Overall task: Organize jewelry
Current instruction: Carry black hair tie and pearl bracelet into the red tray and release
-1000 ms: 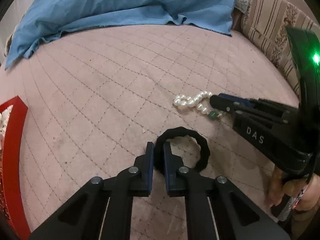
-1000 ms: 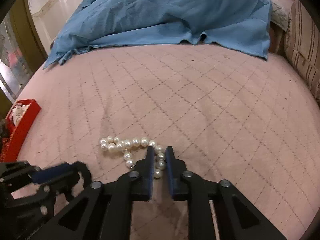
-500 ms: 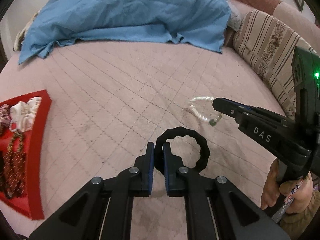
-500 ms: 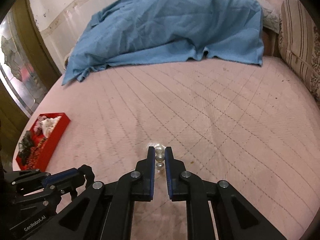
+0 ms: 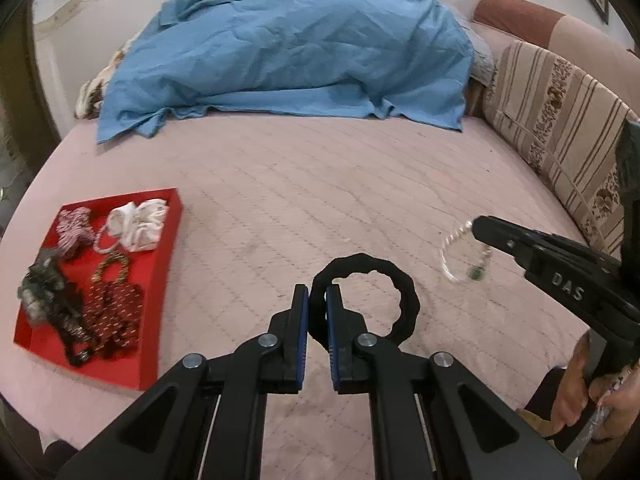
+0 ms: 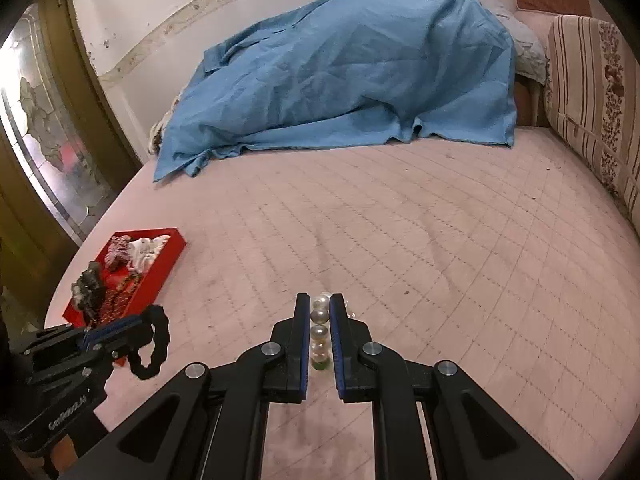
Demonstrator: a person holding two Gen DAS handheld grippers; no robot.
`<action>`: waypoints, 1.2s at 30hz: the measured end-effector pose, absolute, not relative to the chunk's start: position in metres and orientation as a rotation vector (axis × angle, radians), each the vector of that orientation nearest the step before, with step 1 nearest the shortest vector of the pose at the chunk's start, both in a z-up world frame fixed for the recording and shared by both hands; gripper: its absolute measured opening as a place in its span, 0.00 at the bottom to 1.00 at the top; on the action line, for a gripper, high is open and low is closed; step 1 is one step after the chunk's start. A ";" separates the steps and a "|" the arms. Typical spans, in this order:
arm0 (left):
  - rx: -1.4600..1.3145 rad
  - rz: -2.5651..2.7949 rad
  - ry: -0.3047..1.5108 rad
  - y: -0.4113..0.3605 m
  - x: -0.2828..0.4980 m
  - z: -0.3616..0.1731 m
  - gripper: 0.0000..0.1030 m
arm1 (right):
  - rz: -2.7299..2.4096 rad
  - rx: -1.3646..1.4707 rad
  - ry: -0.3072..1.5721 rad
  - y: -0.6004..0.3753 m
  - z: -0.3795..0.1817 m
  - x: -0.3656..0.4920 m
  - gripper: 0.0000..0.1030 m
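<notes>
A red tray sits at nine o'clock on the pink quilted bed, close to the mattress's left edge, already carrying a dark beaded piece, a red beaded necklace, a red-and-white piece and a white bundle. From the tray rightward to about three o'clock the quilt lies open; a crumpled blue sheet fills twelve o'clock, and a striped cushion walls off the two o'clock side.

Centre frame in the left wrist view, the left tongs point toward twelve o'clock above the quilt, clenched on the left rim of a black scrunchie, whose loop spreads to the one o'clock side of the tips.

At three o'clock the right tongs reach in from the right, angled toward ten o'clock, the person's hand gripping the handle at four o'clock. They are clamped on a pearl bracelet, which dangles in a loop from the tips, clear of the bed, with a green bead lowest. In the right wrist view the pearls stand in a row between the pinched fingers, with the left tongs and scrunchie at eight o'clock, just in front of the tray.
</notes>
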State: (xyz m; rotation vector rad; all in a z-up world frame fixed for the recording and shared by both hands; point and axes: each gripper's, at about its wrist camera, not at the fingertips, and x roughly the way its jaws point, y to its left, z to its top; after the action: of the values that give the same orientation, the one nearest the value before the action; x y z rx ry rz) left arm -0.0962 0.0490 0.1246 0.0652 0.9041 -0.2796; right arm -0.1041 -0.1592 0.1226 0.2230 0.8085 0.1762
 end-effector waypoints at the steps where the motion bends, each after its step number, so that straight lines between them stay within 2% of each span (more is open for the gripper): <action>1: 0.064 -0.273 0.901 0.051 -0.097 0.125 0.08 | 0.177 0.224 0.807 -0.157 0.124 -0.107 0.10; 36: 0.034 -0.081 0.784 0.139 -0.127 0.142 0.08 | 0.270 0.200 0.817 -0.067 0.158 -0.156 0.10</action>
State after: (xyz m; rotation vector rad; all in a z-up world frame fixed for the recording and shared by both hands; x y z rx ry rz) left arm -0.1271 0.1394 0.1422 0.0342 0.7842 -0.0814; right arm -0.1560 -0.0672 0.1585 0.1997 0.8172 0.2705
